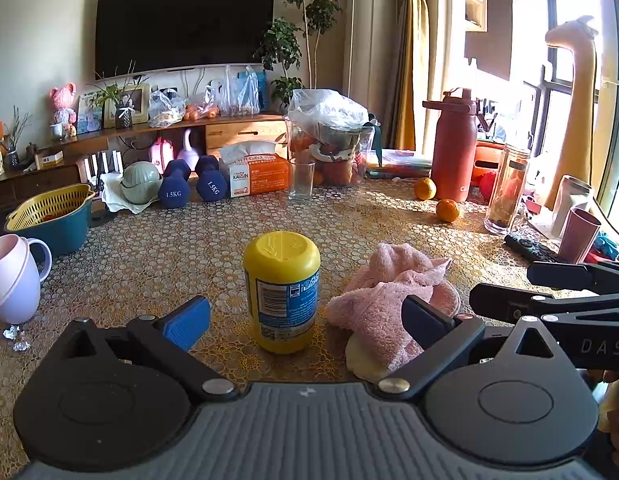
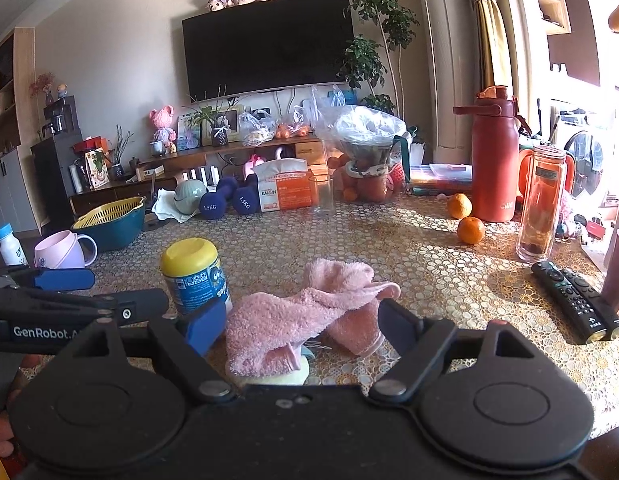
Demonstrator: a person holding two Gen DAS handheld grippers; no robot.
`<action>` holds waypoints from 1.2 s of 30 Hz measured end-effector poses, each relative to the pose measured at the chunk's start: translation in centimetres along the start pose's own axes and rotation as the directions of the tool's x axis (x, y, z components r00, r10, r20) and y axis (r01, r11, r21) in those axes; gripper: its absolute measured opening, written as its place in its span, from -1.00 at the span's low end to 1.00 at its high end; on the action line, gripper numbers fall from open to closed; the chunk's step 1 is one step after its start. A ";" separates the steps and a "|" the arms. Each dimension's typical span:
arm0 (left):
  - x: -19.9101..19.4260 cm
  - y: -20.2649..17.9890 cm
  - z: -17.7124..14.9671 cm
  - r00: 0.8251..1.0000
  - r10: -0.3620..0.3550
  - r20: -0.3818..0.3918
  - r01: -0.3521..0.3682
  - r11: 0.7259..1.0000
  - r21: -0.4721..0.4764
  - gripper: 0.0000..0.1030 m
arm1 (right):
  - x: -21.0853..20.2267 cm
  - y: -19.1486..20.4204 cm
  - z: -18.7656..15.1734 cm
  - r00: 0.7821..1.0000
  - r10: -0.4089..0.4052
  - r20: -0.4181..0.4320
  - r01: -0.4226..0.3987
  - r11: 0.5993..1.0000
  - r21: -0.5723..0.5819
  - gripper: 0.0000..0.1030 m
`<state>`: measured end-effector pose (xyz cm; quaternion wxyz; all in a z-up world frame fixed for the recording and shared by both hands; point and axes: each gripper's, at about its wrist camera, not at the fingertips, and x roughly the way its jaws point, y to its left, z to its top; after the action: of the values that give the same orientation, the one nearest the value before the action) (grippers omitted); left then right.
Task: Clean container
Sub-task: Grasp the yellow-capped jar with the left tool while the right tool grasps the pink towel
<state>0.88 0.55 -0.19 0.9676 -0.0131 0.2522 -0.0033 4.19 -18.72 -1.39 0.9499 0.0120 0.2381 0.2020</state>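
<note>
- I had the left gripper (image 1: 305, 320) angled down toward the table (image 1: 149, 256), its blue pads spread wide with nothing pressed between them.
- The yellow container (image 1: 282, 290) stood upright on the table straight ahead of that gripper, in line with the gap between its pads and a little beyond their tips, its long axis vertical and its yellow cap on top.
- The pink cloth (image 1: 393, 300) lay crumpled just to the right of the container, near it but, as far as I could judge, not touching; the left gripper's right-hand pad overlapped the cloth in that view.
- My right gripper (image 2: 301, 330) was likewise wide apart and empty, with the cloth directly before it and partly between its pads; something pale yellow showed under the cloth's near edge, and I could not tell what.
- From the right wrist camera the container sat off to the left, beside the left pad, so I judged the left gripper the nearer for the container and the right for the cloth.
- The coming grasp would need the left pads to close across the container's round body from both sides.
- Readable writing: "1.5KG" on the blue dumbbells (image 1: 191, 184), "GenRobot" on the left tool's arm seen from the right camera, "DAS" on the right tool's arm seen from the left. The container's blue label print was too small to read.
</note>
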 end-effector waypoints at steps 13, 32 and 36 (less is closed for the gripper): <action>3.2 1.3 0.1 0.998 0.060 -0.003 -0.059 0.998 0.034 0.99 | 5.5 -3.3 1.5 0.998 -0.010 -0.059 0.004 0.996 -0.086 0.61; 10.7 1.8 -1.7 0.992 0.066 -0.107 -0.054 0.992 0.115 0.93 | 14.3 -5.6 1.4 0.967 0.109 -0.231 -0.099 0.994 0.052 0.61; 11.4 1.4 -1.8 0.993 0.059 -0.105 -0.042 0.987 0.153 0.71 | 15.8 -5.0 1.0 0.955 0.121 -0.269 -0.114 0.993 0.040 0.61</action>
<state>9.97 1.77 -7.31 0.9503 0.0666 0.3042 0.0014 19.32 -17.09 -8.17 0.8945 0.0099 0.3671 0.2550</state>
